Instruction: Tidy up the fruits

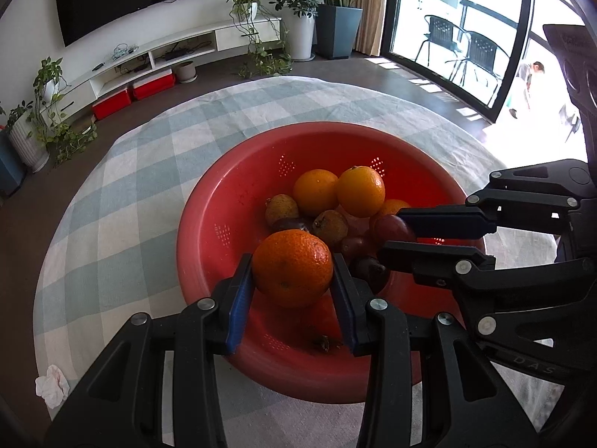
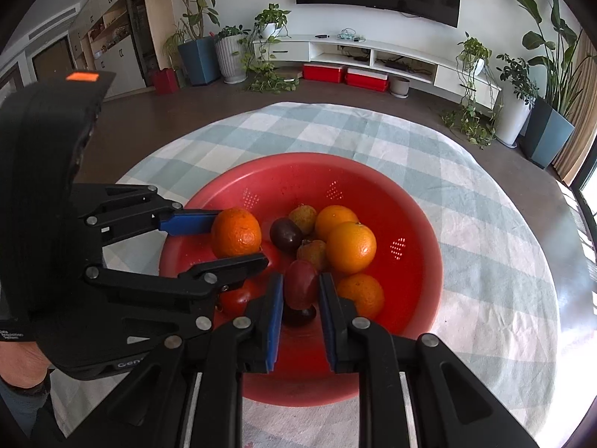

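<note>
Close wrist views, shared colander (image 1: pixel 209 224)

Glossy red plastic colander (image 1: pixel 209 224) with perforated patches; oranges' (image 1: pixel 361 191) skin pebbled and shiny; checked cloth (image 1: pixel 123 201) matt, creased; tongs (image 1: pixel 293 280) matt black plastic, blue pads.

Bright window glare, fisheye-warped edges
</note>
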`<state>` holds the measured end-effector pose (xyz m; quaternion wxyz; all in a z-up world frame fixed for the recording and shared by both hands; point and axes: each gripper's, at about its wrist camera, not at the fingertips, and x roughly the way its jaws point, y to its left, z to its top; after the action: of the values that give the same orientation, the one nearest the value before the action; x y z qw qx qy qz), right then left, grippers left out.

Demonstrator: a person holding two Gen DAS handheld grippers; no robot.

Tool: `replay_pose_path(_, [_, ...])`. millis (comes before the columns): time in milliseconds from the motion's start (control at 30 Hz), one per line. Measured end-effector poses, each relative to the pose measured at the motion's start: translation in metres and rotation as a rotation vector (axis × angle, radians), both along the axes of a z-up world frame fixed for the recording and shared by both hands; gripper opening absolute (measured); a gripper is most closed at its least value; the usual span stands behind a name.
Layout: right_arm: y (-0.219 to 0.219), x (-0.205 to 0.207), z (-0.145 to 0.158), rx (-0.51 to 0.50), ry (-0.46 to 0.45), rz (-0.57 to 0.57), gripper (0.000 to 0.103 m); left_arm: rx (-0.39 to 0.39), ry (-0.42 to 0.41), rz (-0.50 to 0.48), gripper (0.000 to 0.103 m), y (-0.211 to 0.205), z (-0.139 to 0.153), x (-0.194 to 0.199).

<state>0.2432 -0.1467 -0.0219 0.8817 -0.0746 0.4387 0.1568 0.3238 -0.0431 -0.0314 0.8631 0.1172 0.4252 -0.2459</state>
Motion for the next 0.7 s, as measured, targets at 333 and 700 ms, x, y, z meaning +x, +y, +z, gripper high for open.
replay_pose_path(333, [-0.0046, 0.0064, -0.0074, -0.021, 0.029, -0.013, 0.021, 0.0, 0.0, 0.002, 0.042, 0.0009, 0.0015, -0.0007])
replay_pose_path(700, [-0.0088, 0.0077, -0.0068, -0.038, 0.026, -0.033, 0.022, -0.027, 0.001, -0.005, 0.052, 0.0013, 0.0043, -0.0059])
